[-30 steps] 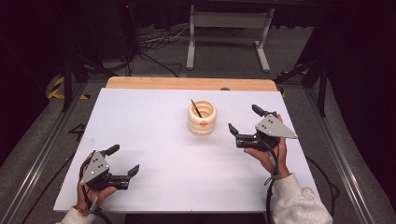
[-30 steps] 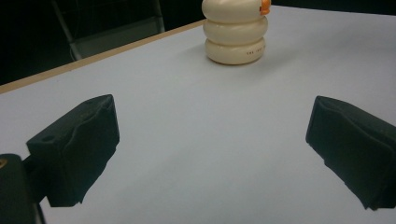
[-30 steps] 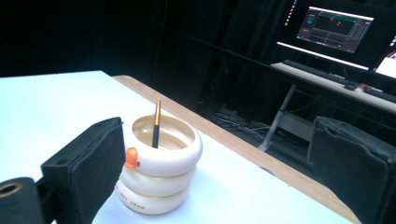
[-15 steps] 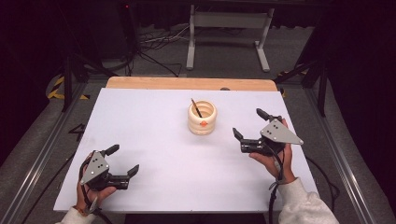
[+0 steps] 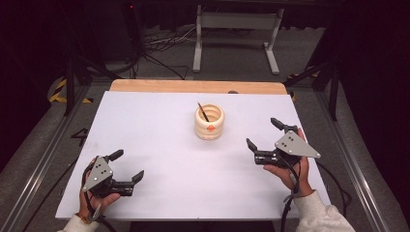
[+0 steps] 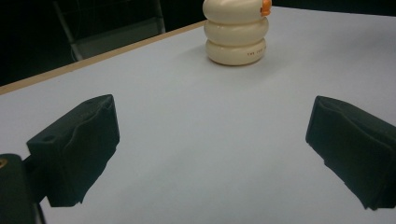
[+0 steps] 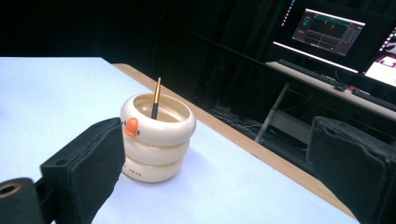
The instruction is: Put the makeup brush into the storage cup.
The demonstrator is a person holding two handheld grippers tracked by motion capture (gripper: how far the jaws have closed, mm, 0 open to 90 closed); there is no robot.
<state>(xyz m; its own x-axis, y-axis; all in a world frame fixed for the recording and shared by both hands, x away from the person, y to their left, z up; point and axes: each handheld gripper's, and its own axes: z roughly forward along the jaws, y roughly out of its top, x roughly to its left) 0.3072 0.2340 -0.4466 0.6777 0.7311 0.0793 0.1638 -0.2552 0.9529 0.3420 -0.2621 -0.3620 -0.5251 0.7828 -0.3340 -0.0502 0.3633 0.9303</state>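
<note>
Right gripper jaws wide apart, holding nothing, near the cream ringed holder. Left gripper likewise spread, empty, well apart from it. Pen lower end hidden inside holder.

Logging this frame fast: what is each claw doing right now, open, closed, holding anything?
Left claw: open, holding nothing, over the white table.
Right claw: open, holding nothing, beside the cream pen holder.

Cream ringed cup, upright, pen inside
</note>
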